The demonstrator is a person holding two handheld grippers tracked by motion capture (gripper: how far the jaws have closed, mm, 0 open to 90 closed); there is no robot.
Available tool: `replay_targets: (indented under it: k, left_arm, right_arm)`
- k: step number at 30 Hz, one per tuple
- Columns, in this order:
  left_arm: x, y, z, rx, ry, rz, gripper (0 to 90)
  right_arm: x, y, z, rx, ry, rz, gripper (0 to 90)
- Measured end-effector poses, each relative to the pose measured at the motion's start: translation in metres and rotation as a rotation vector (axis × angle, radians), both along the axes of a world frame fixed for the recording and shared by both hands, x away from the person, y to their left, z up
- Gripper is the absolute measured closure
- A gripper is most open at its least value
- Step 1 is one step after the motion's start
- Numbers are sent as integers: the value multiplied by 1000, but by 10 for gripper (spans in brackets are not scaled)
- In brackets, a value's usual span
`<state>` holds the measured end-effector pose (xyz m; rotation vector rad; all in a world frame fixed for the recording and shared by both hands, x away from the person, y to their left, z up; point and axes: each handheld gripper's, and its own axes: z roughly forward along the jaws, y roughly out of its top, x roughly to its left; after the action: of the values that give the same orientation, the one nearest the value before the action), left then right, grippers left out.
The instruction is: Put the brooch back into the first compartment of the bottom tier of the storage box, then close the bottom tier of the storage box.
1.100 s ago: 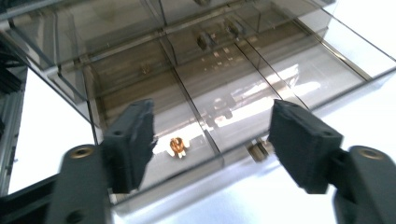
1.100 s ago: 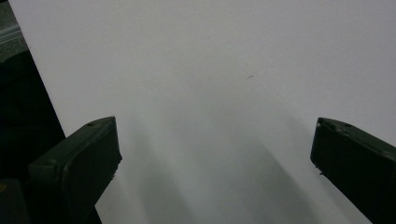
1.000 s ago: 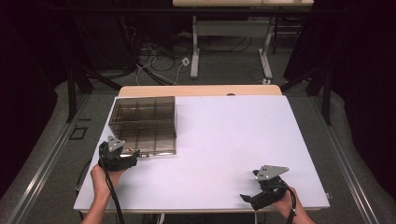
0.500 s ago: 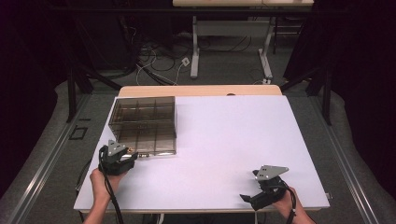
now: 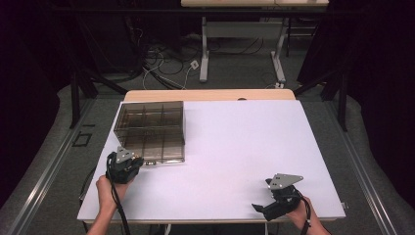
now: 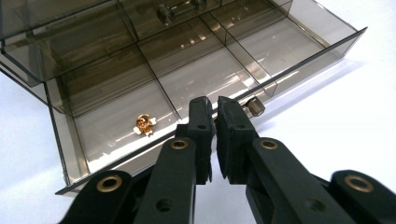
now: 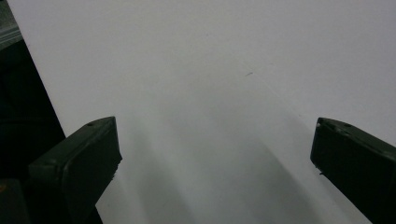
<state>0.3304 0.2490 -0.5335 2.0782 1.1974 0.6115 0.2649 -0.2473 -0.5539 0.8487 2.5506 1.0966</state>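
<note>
Smoky clear plastic organizer box [image 5: 149, 130] sits at the table's [image 5: 235, 147] far left corner. The left gripper [image 6: 212, 108] has just been closing; its jaws nearly meet at the drawer's front wall, beside the small knob [image 6: 255, 106], apparently gripping nothing. A clean pull likely needs re-centring on that knob. The right gripper [image 5: 274, 201] rests near the front right edge, jaws wide apart.

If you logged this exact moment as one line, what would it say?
left gripper: jaws just closed at drawer front edge beside knob | right gripper: open over table

Lab or test room, black curtains [image 5: 29, 98], cables on floor [image 5: 166, 68], adjustable desk legs [image 5: 204, 54]
</note>
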Motion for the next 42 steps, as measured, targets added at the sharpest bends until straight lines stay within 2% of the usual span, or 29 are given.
replay_targets:
  k: [7,11,12,18,31,34,42]
  left_arm:
    - [1,0,-2,13,22,1,869]
    - [3,1,-5,24,49,-7,869]
    - [4,1,-7,24,43,-2,868]
    - [6,0,-10,47,73,-21,868]
    - [10,0,-17,46,87,-22,877]
    - [11,-2,-18,50,101,-20,877]
    - [13,-2,-21,49,90,-21,886]
  right_arm:
    - [-1,0,0,2,1,-3,9]
    - [-1,0,0,4,0,-7,9]
    - [-1,-1,0,-2,3,-3,9]
    - [-1,0,0,4,1,-4,9]
    - [-1,1,0,-1,0,-7,9]
    - [-1,1,0,-1,0,-7,9]
    - [-1,1,0,-1,0,-4,9]
